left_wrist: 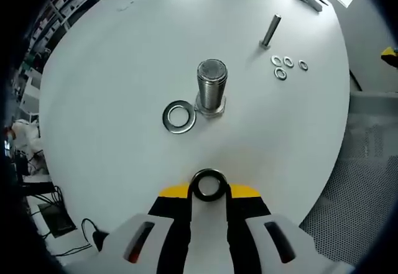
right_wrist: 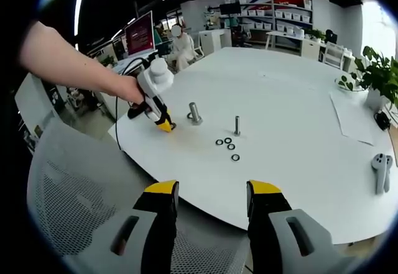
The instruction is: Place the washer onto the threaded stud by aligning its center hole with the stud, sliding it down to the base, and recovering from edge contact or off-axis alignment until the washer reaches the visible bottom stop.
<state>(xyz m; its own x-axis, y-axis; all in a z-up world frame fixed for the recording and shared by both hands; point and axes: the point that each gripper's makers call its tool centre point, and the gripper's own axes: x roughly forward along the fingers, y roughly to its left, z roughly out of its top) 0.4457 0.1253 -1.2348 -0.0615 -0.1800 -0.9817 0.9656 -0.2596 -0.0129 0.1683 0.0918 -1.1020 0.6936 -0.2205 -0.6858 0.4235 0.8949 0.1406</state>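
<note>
Your washer point(left_wrist: 208, 185) sits pinched upright between the yellow-tipped jaws of your left gripper point(left_wrist: 208, 190), held above the white table point(left_wrist: 124, 69), near the threaded stud point(left_wrist: 211, 87) but apart from it. A second large washer point(left_wrist: 179, 116) lies flat, touching the stud's base. Four small washers point(left_wrist: 287, 66) and a thin bolt point(left_wrist: 271, 31) sit beyond. Your right gripper point(right_wrist: 208, 196) hangs spread wide, gripping nothing, above a mesh chair point(right_wrist: 74, 205).

Left gripper view close above the table point(left_wrist: 124, 56), facing the stud point(left_wrist: 211, 87), right gripper view farther back, both sharing it.
</note>
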